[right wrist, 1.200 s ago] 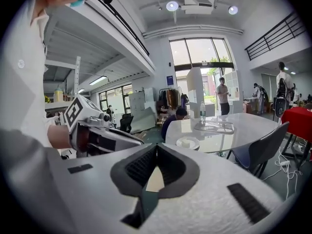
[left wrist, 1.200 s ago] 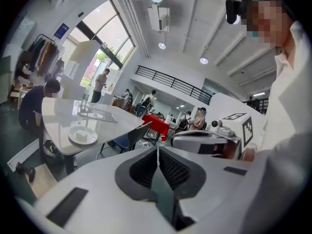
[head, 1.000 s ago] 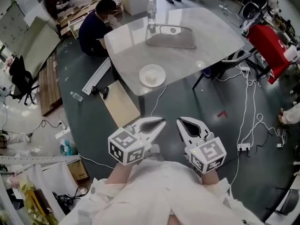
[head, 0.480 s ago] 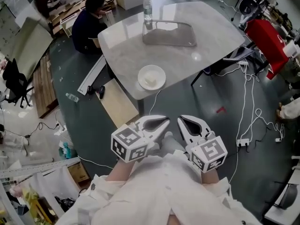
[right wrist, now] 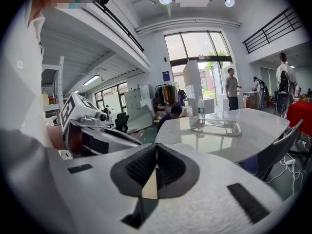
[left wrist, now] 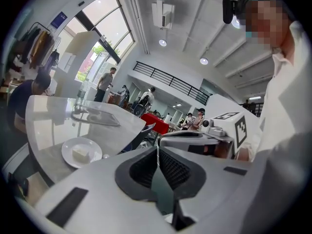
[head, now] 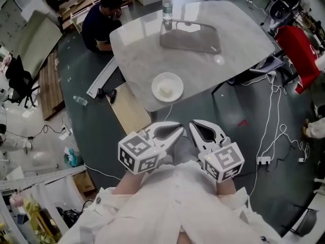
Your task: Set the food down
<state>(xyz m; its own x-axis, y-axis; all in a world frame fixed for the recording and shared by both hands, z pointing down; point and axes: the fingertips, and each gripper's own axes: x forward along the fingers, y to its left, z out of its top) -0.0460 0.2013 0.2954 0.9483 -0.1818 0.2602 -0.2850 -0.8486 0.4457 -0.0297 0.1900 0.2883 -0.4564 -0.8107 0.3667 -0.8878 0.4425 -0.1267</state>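
A pale cube of food (head: 164, 90) (left wrist: 80, 153) lies in a white plate (head: 174, 82) (left wrist: 68, 148) near the front corner of the grey marble table (head: 137, 55). Both grippers hang close to my body, well short of the table and over the floor. My left gripper (head: 179, 129) (left wrist: 158, 149) is shut with nothing between its jaws. My right gripper (head: 195, 126) (right wrist: 156, 147) is shut too, and empty. They sit side by side, tips pointing toward the table.
A clear tray (head: 190, 36) (right wrist: 217, 126) and a water bottle (head: 167, 5) (right wrist: 201, 108) stand at the table's far side. A person in dark clothes (head: 100, 22) crouches at the far left. Cables (head: 271, 116), a wooden board (head: 130, 113) and a red chair (head: 300, 47) surround the table.
The view has shifted slightly; the table and plate sit a little nearer and further right. Both grippers stay shut and close to my body.
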